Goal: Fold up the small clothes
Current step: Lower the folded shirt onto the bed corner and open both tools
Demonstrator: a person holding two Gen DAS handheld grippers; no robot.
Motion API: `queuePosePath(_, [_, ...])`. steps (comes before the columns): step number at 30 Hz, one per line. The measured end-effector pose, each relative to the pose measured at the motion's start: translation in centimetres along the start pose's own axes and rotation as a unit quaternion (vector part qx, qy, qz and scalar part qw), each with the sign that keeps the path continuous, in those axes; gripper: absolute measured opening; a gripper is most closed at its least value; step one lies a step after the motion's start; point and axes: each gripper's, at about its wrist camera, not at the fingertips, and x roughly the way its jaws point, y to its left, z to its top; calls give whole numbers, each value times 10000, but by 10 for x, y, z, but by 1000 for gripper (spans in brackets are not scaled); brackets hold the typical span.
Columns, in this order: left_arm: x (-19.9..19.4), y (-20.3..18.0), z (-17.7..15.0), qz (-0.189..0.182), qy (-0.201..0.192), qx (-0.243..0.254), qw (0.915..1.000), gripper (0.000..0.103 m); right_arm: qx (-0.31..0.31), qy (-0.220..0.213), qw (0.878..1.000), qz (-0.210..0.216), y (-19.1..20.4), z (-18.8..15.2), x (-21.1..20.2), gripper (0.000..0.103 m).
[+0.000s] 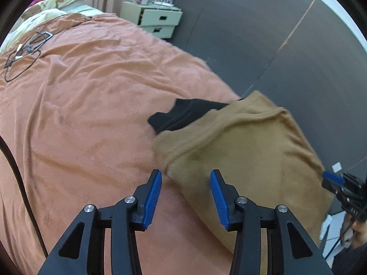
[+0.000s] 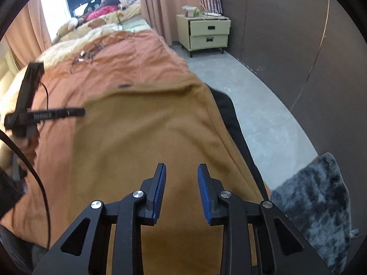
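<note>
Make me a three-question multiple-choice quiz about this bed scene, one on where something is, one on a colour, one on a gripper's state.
1. Where does the black garment lie?
A. partly under the tan garment
B. on the nightstand
C. on the grey rug

2. What colour is the bedspread?
A. white
B. orange
C. green

3. How do the left gripper jaws stand?
A. clamped on the black garment
B. apart with nothing pinched between them
C. shut on a cable

Answers: 1 A, its dark edge sticks out from beneath the tan cloth. 2 B, orange fabric covers the bed. 3 B, the blue pads stand apart above the cloth's edge.
</note>
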Motion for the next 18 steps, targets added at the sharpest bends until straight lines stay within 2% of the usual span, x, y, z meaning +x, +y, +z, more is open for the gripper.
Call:
queuePosePath(3, [11,11,2,367,5,-54,9993,44,143,228,9990,-354,-33,-13,9,22])
queuePosePath(4, [12,18,3,323,37,-165,9993,44,174,297,9980,-538,-39,-18,9,20])
queuePosePath(6, [10,26,3,157,88,-354,9992,44,408,313,9970,-584,-49,-34,-2,14])
queuePosePath(8, [1,25,2,244,32,-304,9992,44,599,250,9955,-690,-57,-42,-20,9])
queuePosePath(10, [-7,23,0,336,2,-308,9990,44,741,167,9942,-764,-63,-50,-39,9])
queuePosePath(13, [-21,18,-3,229,16,-354,9991,44,728,140,9917,-1049,-52,-58,-60,9])
queuePosePath(17, [-42,7,-11,167,22,-232,9996,44,824,-41,9929,-857,-32,-74,-83,14])
queuePosePath(18, [-48,4,-14,158,18,-195,9997,45,839,-115,9933,-786,-24,-74,-78,14])
